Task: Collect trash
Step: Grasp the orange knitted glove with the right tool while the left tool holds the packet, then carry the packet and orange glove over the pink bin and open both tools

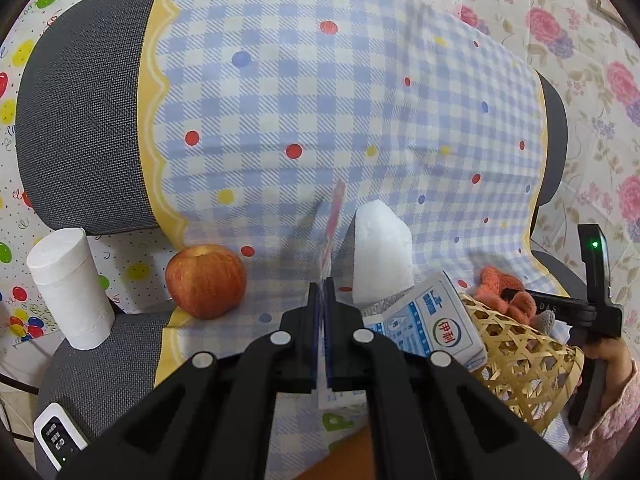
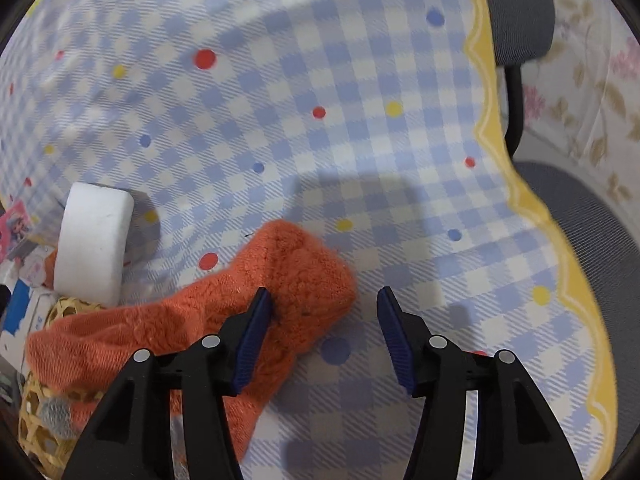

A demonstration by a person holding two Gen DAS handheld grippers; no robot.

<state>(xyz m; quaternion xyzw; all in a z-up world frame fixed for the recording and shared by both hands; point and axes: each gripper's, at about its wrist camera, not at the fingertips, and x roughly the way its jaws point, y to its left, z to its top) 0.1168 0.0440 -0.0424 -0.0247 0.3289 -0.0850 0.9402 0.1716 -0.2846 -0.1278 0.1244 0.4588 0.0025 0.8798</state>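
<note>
On a blue and white checked cloth draped over a grey chair, several things lie close together. From the left wrist view, the left tongs are pressed together on a thin, clear plastic wrapper with pink print, which sticks up edge-on from between the tips. Just right of the wrapper stands a white foam block. A blue and white milk carton leans against the block's base, touching a woven bamboo basket lying tipped at the right. An orange sock rests over the basket's rim. To the left, a red apple sits on the cloth's edge, and a white paper roll stands beyond it. A hand in a pink sleeve holds the other tool at far right.

From the right wrist view, the right tongs stand apart with nothing between them, their left pad touching the orange sock.
</note>
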